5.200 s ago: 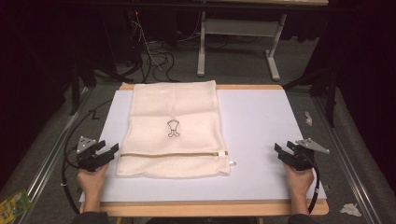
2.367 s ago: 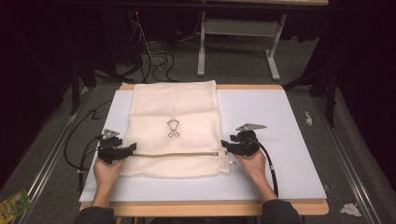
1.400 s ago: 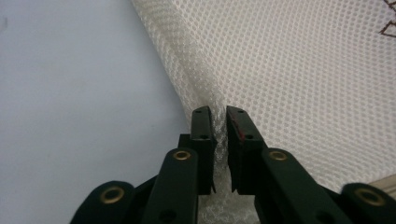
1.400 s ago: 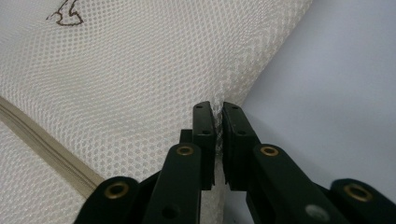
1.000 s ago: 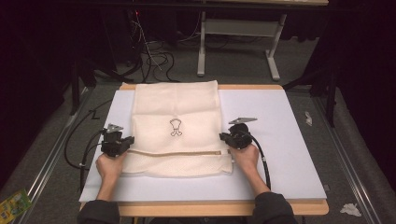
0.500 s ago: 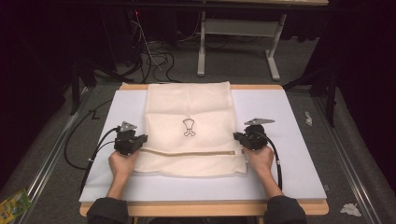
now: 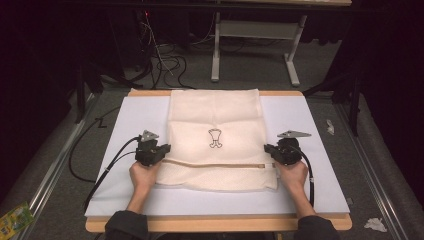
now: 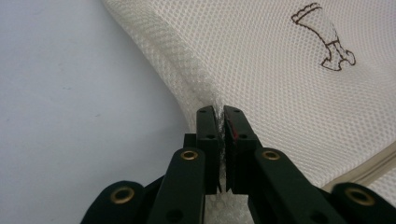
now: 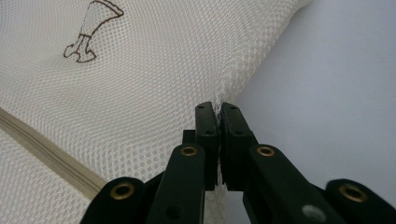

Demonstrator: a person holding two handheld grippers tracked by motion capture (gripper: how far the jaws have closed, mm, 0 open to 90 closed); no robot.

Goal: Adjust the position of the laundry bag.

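Your left hand-held gripper (image 7: 161,151) was clamped on the left edge of the cream mesh bag (image 7: 216,135), and your right hand-held gripper (image 7: 272,150) was clamped on its right edge, mesh pinched between each pair of jaws. The bag lay flat on the white sheet (image 7: 305,125) covering the table (image 7: 220,223), its zipper (image 7: 215,164) running between your hands.

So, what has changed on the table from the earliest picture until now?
Both hands came in from the table's near corners. The left gripper and the right gripper each shut on a side edge of the mesh bag, then dragged it to the right across the white mat. The bag remains flat, its zipper closed.
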